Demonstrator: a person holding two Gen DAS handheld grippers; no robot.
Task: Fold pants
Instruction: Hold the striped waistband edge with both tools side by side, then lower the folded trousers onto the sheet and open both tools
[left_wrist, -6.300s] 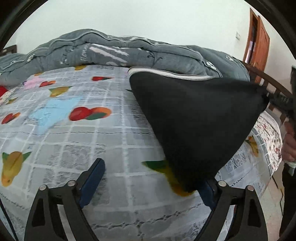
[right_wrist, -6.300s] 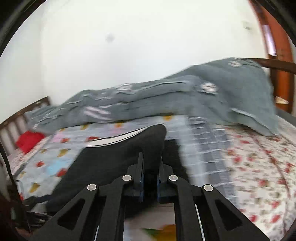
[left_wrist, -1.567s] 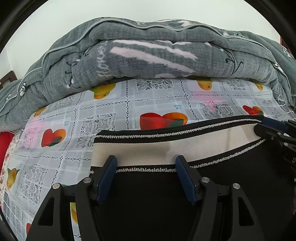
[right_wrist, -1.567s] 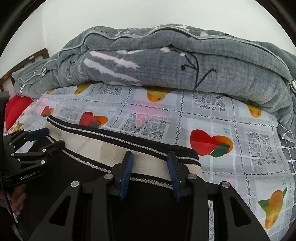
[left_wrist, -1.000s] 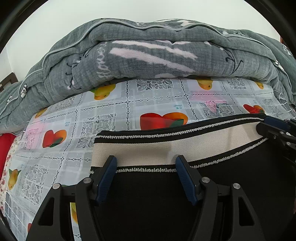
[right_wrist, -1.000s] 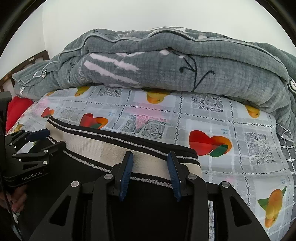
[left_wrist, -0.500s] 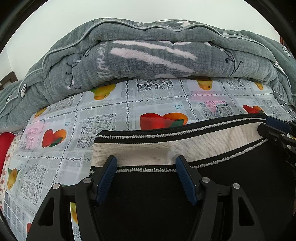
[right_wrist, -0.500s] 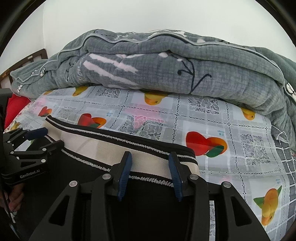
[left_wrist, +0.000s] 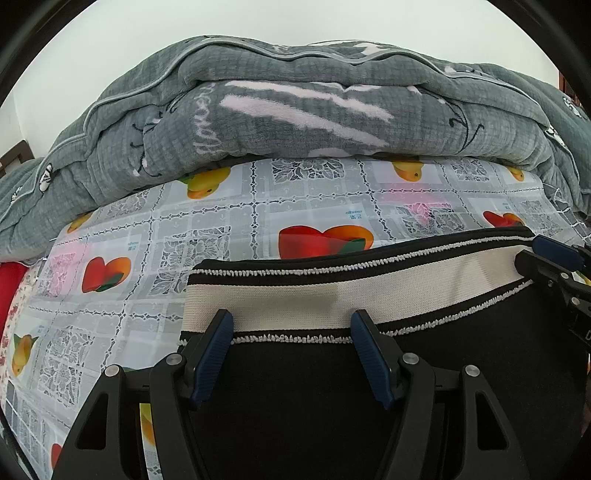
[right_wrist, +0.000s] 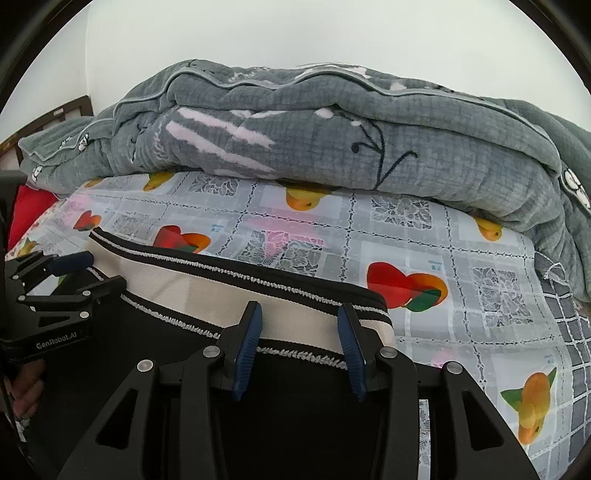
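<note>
The black pants (left_wrist: 332, 398) lie flat on the bed (left_wrist: 155, 236), cream waistband (left_wrist: 332, 295) toward a grey quilt (left_wrist: 295, 122). Both grippers are spread wide — left gripper (left_wrist: 291, 325) and right gripper (right_wrist: 299, 317) sit over the waistband, seemingly resting on it, gripping nothing.

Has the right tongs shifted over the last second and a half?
Yes, slightly. In the right wrist view the grey quilt and fruit-print sheet slid left, so the right tongs swung a little rightward over the waistband.
</note>
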